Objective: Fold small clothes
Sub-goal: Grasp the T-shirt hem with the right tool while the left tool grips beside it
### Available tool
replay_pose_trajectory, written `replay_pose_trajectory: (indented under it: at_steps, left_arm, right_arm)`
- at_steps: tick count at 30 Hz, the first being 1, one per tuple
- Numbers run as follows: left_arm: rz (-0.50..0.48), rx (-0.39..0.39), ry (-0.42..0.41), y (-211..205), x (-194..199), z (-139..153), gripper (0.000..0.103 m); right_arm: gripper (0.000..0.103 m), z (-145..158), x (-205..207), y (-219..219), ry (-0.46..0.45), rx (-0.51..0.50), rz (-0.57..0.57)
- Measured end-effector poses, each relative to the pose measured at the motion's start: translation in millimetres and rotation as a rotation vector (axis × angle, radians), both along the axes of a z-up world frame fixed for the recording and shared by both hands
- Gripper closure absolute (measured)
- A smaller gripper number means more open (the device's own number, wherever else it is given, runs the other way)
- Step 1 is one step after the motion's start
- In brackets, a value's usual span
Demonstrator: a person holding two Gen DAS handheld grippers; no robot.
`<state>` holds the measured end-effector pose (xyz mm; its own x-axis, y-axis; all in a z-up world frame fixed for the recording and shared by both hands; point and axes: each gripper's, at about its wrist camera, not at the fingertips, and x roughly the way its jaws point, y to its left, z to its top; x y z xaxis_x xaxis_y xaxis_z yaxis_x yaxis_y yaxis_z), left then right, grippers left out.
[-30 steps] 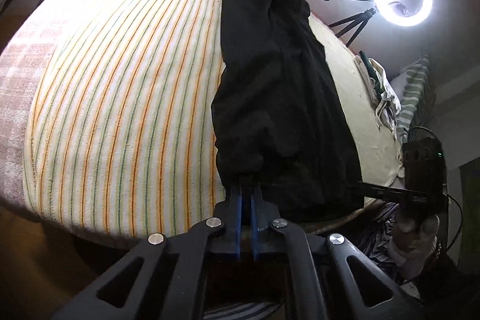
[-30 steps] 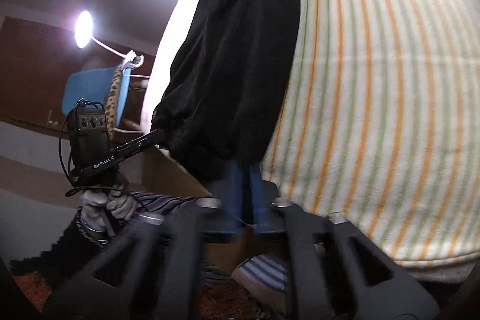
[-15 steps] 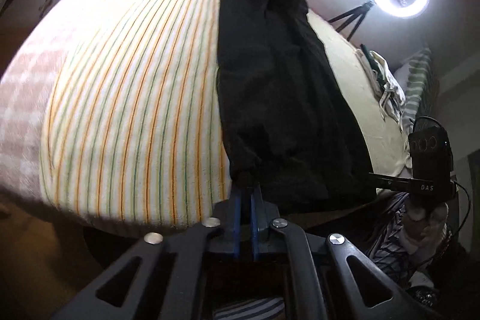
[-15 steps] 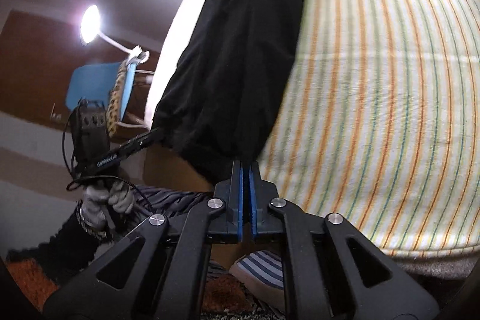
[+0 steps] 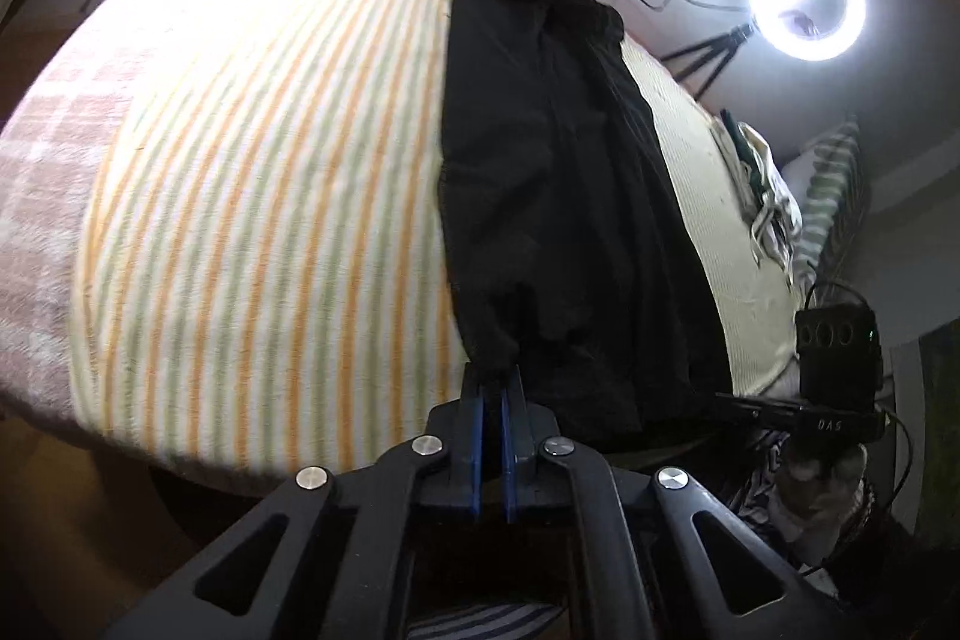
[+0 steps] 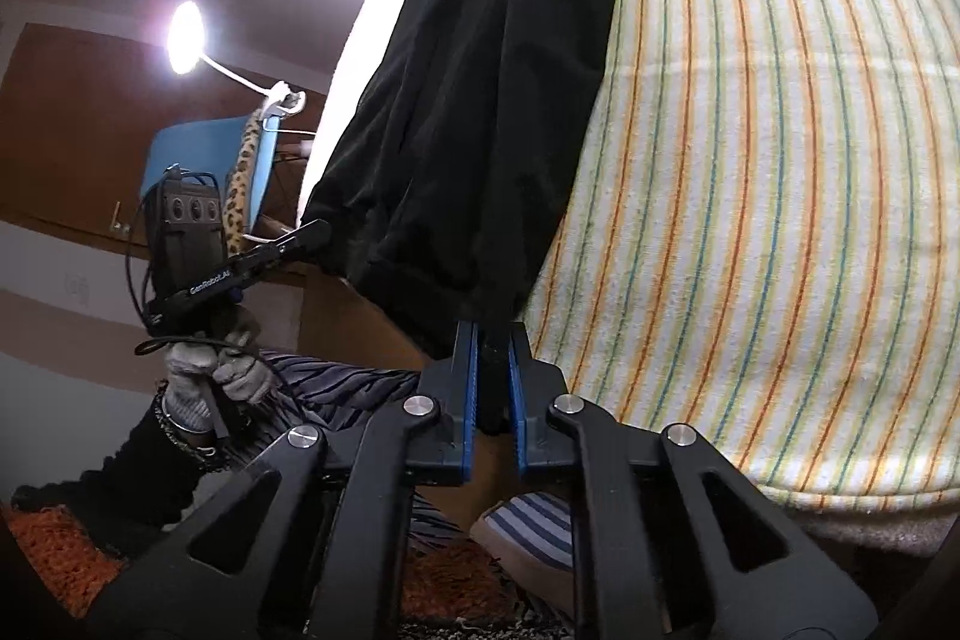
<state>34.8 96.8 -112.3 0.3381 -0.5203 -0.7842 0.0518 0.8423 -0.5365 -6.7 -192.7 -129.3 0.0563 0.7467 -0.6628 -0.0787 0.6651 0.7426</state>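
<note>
Two grippers, both clamped on near corners of black garment [image 5: 558, 196], stretched lengthwise over striped sheet [image 5: 270, 172] on the bed. Left gripper [image 5: 492, 388]: blue-padded fingers [image 5: 474, 418] nearly together, pinching a bunched hem corner at the bed's near edge. Right gripper [image 6: 493, 340]: fingers [image 6: 465, 364] a little wider apart, a fold of dark cuff caught between them. Garment probably trousers or shorts, though folds too dark to tell. Far end reaching toward the opposite side of the bed. Ring light [image 5: 807, 1] on a tripod beyond the far corner; pale crumpled clothes [image 5: 762, 196] heaped near a striped pillow [image 5: 831, 196]. Blue chair [image 6: 207, 160] beside the bed.
</note>
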Motion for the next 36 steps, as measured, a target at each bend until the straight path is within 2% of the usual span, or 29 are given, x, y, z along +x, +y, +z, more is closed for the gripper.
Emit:
replay_pose_trajectory:
  at_steps: [4,7,12,17,22,36]
  left_arm:
    - [-0.021,0.020,0.022,-4,-1,-7,0.102]
    - [-0.052,0.041,-0.008,-13,-1,1,0.102]
    - [-0.053,-0.003,-0.036,-16,5,17,0.102]
    - [-0.047,-0.049,-0.036,-16,21,26,0.102]
    - [-0.050,-0.064,-0.059,-23,46,38,0.102]
    - [-0.052,0.000,-0.115,-36,135,49,0.102]
  right_arm:
    - [0.092,2,0,8,-0.006,-0.005,0.020]
    - [0.096,5,3,16,0.000,-0.004,0.013]
    - [0.097,5,13,4,0.048,0.094,-0.073]
    - [0.097,16,28,-5,0.034,0.138,-0.110]
    - [0.097,26,47,-4,0.007,0.141,-0.124]
    - [0.097,42,122,-14,-0.076,0.032,-0.156]
